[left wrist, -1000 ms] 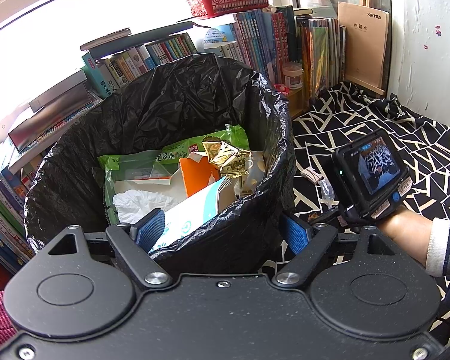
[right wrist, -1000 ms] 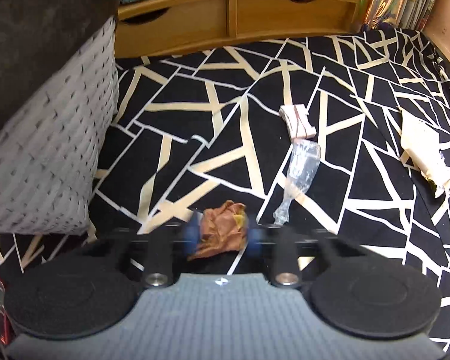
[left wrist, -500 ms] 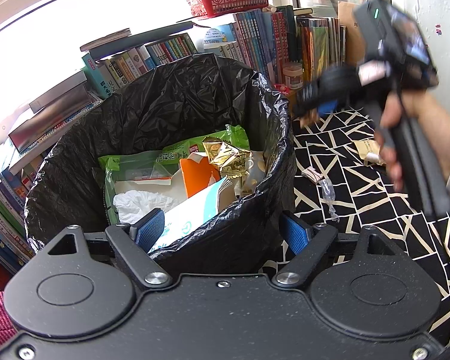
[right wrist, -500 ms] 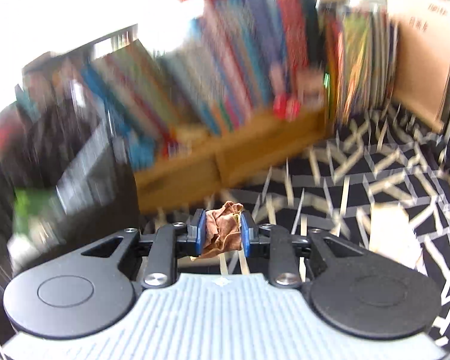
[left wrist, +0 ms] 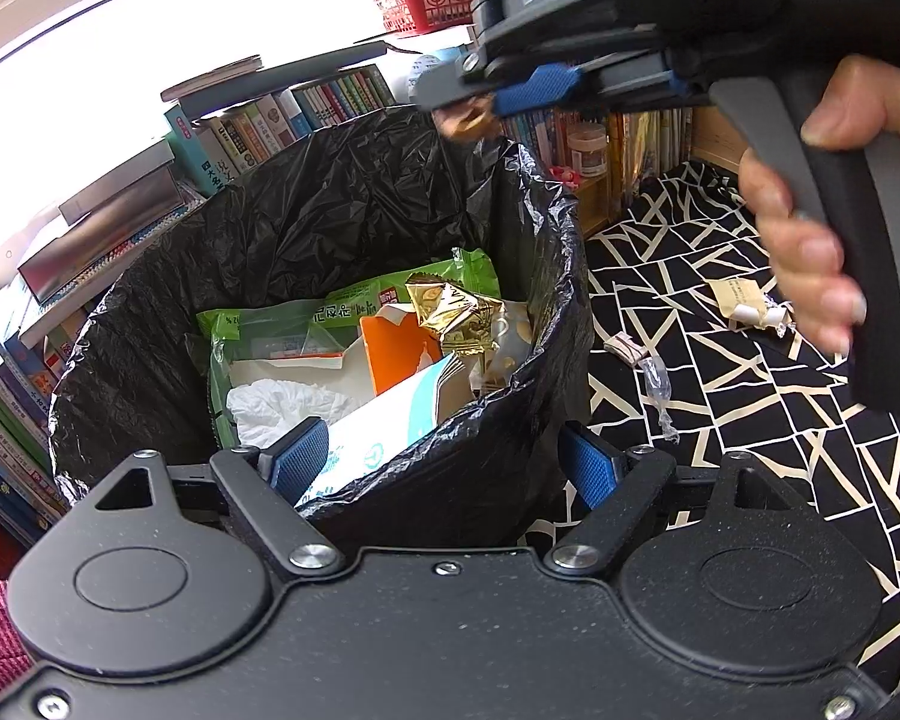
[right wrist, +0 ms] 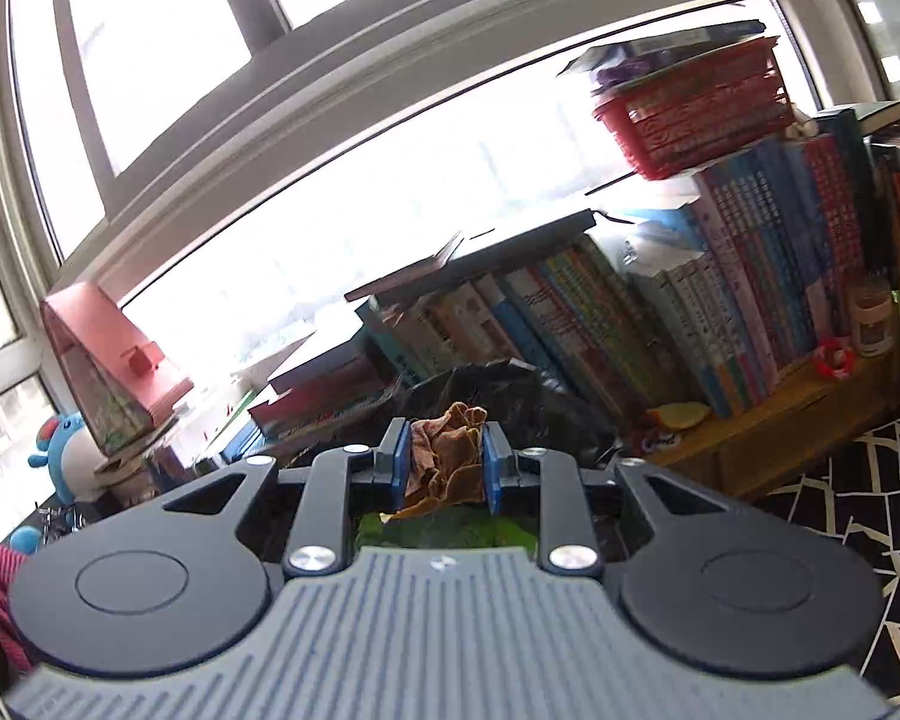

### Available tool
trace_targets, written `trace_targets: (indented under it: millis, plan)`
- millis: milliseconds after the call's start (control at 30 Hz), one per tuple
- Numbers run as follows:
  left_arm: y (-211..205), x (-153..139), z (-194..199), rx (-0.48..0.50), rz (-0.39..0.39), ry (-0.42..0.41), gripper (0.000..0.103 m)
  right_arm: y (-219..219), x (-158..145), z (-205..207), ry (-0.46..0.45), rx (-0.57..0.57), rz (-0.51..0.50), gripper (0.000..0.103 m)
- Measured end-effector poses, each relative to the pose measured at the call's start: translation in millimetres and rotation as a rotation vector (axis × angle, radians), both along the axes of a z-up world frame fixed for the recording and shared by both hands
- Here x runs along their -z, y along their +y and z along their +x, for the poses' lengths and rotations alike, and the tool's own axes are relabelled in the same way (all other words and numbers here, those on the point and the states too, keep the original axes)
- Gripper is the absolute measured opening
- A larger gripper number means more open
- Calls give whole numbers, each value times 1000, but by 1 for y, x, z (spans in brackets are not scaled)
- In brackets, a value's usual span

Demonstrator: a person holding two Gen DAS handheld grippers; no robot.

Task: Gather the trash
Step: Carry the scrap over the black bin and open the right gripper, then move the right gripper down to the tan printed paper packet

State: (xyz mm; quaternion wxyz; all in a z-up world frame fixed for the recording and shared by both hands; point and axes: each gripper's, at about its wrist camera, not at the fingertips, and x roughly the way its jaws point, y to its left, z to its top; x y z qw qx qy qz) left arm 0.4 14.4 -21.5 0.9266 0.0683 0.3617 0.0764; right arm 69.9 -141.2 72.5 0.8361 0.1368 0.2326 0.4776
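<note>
Right tool [right wrist: 441,462], seen from its own wrist view: narrowly parted and clamped on a crumpled brown wrapper [right wrist: 444,459], pads pressing both flanks, wrapper carried in the air. Same tool [left wrist: 480,114] in the left wrist view: raised over the far rim of the black-lined trash bin [left wrist: 546,198], brown scrap poking out just above the liner edge, gripped by a hand [left wrist: 822,204] on the trigger handle. Left tool [left wrist: 444,468]: roughly half open, straddling the near rim of the bin liner, one pad inside and one outside; contact with the liner not discernible, nothing visibly pinched. Already inside the bin: green snack bag [left wrist: 342,315], gold foil wrapper [left wrist: 459,315], orange carton [left wrist: 393,348], white tissue [left wrist: 282,405], pale blue-and-white packet [left wrist: 390,426]. Still lying on the black-and-white patterned bed cover [left wrist: 720,408], to the right of the bin: small striped wrapper [left wrist: 627,351], clear plastic wrapper [left wrist: 660,396] just beside it, and a beige paper scrap with white bits [left wrist: 744,303] farther toward the right edge. Judged progress: well under way, bin partly filled, current piece poised for release over the opening but not yet dropped; at least three pieces left to gather afterward.
</note>
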Motion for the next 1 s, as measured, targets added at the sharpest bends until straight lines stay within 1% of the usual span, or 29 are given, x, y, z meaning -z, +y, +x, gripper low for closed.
trace_targets:
  millis: [100, 133, 200, 267, 300, 333, 400, 700, 1000]
  plan:
    - [0, 0, 0, 1, -3, 0, 82, 12, 7, -11, 14, -39, -21, 33]
    - [0, 0, 0, 1, -3, 0, 82, 15, 9, -12, 17, -46, -28, 35]
    - [0, 0, 0, 1, -2, 0, 82, 22, 14, -16, 10, -50, -57, 35]
    - [0, 0, -1, 1, -2, 0, 82, 23, 15, -15, 13, -52, -69, 49]
    - [0, 0, 0, 1, -2, 0, 82, 23, 16, -16, 14, -53, -68, 59]
    - [0, 0, 0, 1, -2, 0, 82, 21, 16, -17, 14, -57, -65, 64]
    - [0, 0, 0, 1, -2, 0, 82, 20, 16, -16, 13, -54, -68, 67]
    - [0, 0, 0, 1, -2, 0, 82, 7, 15, -6, 13, 28, -64, 76]
    - [0, 0, 0, 0, 1, 1, 82, -16, 16, 10, 17, 184, -73, 81]
